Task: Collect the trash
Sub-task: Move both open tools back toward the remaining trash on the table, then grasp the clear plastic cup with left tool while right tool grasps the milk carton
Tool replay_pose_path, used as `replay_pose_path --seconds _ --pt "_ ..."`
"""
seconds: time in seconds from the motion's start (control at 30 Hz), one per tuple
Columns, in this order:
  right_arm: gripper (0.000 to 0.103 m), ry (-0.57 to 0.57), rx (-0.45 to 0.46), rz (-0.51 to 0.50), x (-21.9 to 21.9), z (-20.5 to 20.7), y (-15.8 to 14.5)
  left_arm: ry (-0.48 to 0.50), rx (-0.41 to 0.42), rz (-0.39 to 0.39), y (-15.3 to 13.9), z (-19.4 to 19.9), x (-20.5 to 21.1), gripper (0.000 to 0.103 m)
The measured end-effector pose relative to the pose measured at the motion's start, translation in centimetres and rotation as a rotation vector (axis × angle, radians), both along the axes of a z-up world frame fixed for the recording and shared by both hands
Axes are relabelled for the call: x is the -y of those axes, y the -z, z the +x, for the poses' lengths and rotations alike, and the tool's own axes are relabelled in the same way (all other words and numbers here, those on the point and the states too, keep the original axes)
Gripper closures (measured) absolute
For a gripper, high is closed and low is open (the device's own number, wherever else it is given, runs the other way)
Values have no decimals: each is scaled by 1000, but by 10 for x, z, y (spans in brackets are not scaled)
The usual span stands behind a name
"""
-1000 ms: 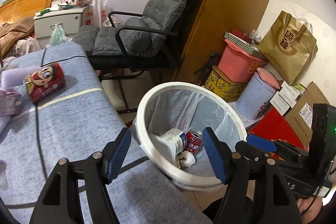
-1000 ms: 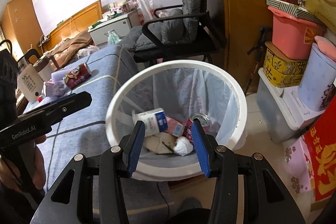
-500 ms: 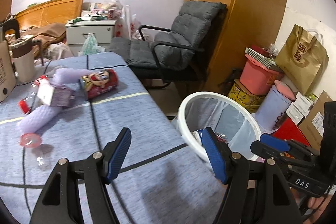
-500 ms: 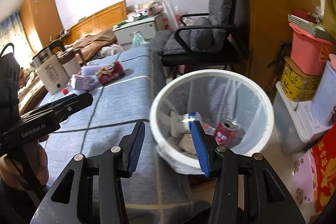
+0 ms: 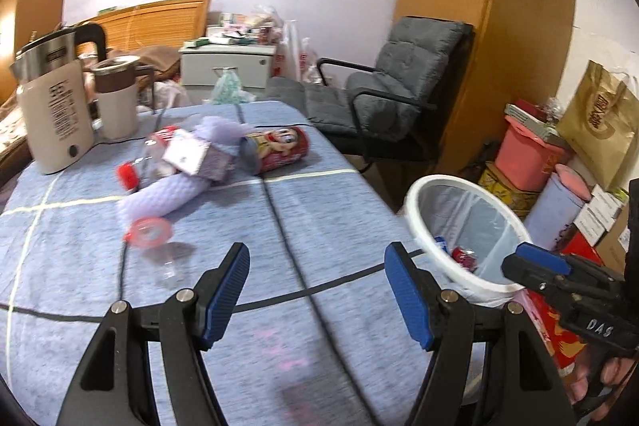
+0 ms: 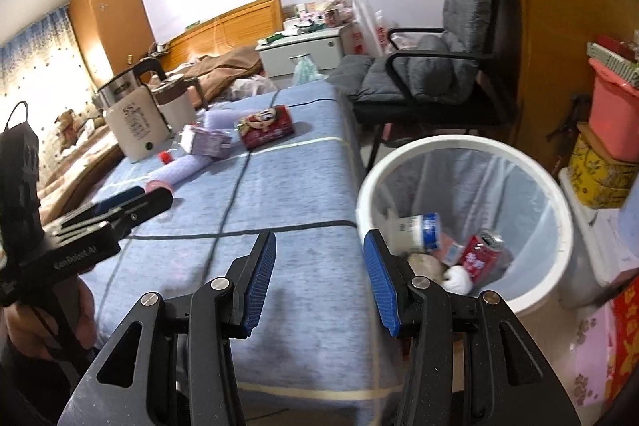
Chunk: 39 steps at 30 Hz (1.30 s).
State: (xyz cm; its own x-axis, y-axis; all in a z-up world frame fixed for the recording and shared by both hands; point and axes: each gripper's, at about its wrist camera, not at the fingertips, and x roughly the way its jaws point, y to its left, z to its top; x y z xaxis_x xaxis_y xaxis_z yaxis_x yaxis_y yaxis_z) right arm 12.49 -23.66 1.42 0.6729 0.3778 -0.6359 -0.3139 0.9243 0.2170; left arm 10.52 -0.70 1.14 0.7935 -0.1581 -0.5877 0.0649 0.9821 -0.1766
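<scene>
Now, going left to right: a kettle (image 5: 52,114) stands at the table's far left, then the remaining litter lies on the blue cloth (image 5: 319,226): a clear bottle (image 5: 153,238), a purple foam sleeve (image 5: 167,190), a red can (image 5: 279,148). The left gripper (image 5: 317,290) and right gripper (image 6: 319,278) both hover spread and empty. The white bin (image 6: 467,222) beside the table holds some trash already. Judged step: reaching for another piece; next, advance the left gripper to straddle the bottle, then pinch.

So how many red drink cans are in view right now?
2. One red can lies on its side on the blue table, beside the purple wrap. The other sits inside the white bin. More may be buried there.
</scene>
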Motion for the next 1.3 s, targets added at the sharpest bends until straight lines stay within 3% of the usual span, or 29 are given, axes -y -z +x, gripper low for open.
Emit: replay_pose_path --seconds 0.4,0.77,1.1,1.17,1.23,1.3 --pt "56 -87 -3 0 -32 11 1 -125 -31 -20 6 -13 -56 31" --pt "56 -115 -31 -11 -53 25 6 -174 -53 -19 20 0 -86 32" --pt "56 -141 -32 -19 -72 40 8 -206 -136 -26 45 39 -98 44" --pt "56 -149 -32 -20 -77 44 8 -212 -159 -29 51 46 -100 50" --pt "56 -160 -34 -22 -84 49 9 -212 -184 -33 56 52 -101 65" --pt "56 -172 -34 -24 -92 54 9 -207 -215 -43 62 58 -101 72"
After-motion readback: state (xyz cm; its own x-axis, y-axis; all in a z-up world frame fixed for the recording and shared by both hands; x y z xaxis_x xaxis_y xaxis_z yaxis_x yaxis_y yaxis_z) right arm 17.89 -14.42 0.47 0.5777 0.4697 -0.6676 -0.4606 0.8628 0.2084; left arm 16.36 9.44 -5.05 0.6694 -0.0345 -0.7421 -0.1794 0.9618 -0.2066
